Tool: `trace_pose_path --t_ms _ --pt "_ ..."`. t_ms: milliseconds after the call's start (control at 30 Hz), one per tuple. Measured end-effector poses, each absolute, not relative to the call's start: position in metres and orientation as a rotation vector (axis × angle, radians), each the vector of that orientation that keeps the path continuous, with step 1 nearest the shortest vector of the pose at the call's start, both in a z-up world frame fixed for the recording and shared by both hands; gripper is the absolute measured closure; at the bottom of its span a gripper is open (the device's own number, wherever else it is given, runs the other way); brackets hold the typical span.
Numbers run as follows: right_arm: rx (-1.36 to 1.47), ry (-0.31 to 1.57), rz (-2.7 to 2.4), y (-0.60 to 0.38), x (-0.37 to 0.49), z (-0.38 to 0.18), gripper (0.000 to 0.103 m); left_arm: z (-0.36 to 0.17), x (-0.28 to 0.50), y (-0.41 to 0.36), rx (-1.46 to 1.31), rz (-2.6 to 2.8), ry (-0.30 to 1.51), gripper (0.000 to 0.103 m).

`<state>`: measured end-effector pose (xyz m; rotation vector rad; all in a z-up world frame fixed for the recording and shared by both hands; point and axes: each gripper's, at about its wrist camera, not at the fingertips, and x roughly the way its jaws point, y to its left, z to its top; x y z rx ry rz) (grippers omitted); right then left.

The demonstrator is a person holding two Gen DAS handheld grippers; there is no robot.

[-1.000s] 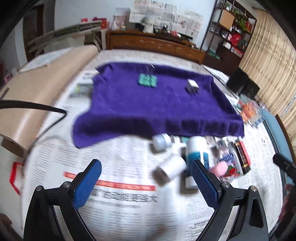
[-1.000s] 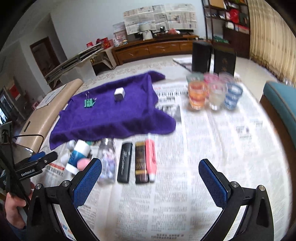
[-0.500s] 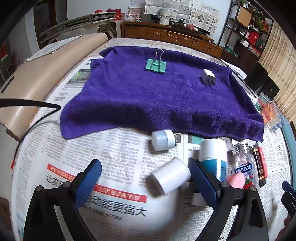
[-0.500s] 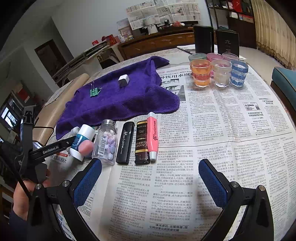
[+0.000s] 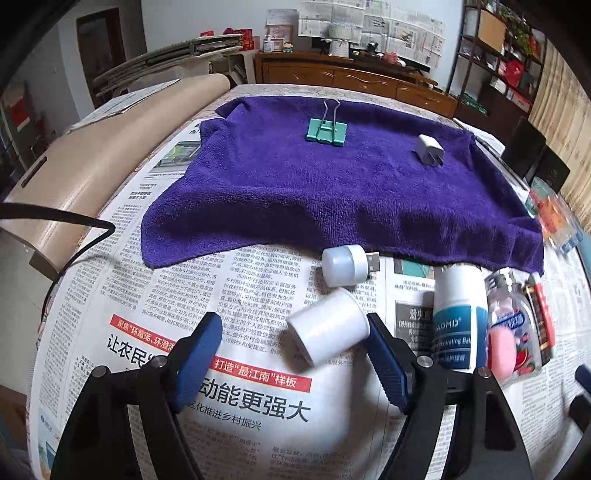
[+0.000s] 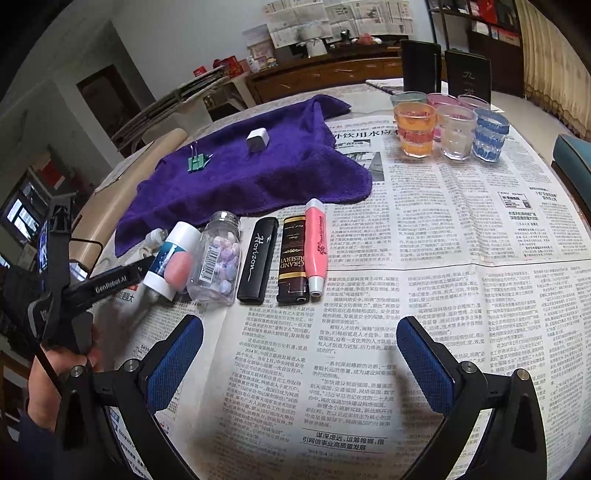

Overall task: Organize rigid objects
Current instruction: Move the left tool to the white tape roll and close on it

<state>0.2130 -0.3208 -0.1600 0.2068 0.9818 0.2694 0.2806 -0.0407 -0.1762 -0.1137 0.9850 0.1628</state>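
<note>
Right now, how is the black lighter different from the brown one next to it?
The black lighter is plain black with white handwriting-style lettering; the brown lighter is dark brown with gold print and a gold-edged label. The black lighter lies tilted, its far end leaning right, while the brown lighter lies straighter. Both are flat, similar in size, and lie side by side on the newspaper, untouched by either gripper.

We're in a home living room here. A long wooden sideboard (image 5: 354, 74) runs along the far wall, cluttered with small ornaments, newspaper sheets (image 5: 369, 26) taped above it. Open shelving (image 5: 506, 62) on the right is packed with boxes, pleated curtains (image 5: 565, 110) hang beside it, and a doorway (image 6: 107, 99) opens on the left. Up front, a newspaper-covered table (image 6: 480, 277) carries coloured drinking glasses (image 6: 448, 125).
</note>
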Motion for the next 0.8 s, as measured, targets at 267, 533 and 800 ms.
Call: trace_pose_path --t_ms 267,533,800 --pt "0.177 0.998 0.282 -0.314 0.213 -0.164 0.0 -0.174 0.28 -0.04 -0.169 0.131 0.964 0.04" --pt "0.169 1.007 0.29 -0.31 0.212 -0.166 0.0 -0.172 0.274 -0.033 -0.198 0.118 0.955 0.064" --pt "0.144 1.013 0.295 -0.305 0.212 -0.169 0.0 -0.173 0.28 -0.038 -0.136 0.117 0.951 0.066"
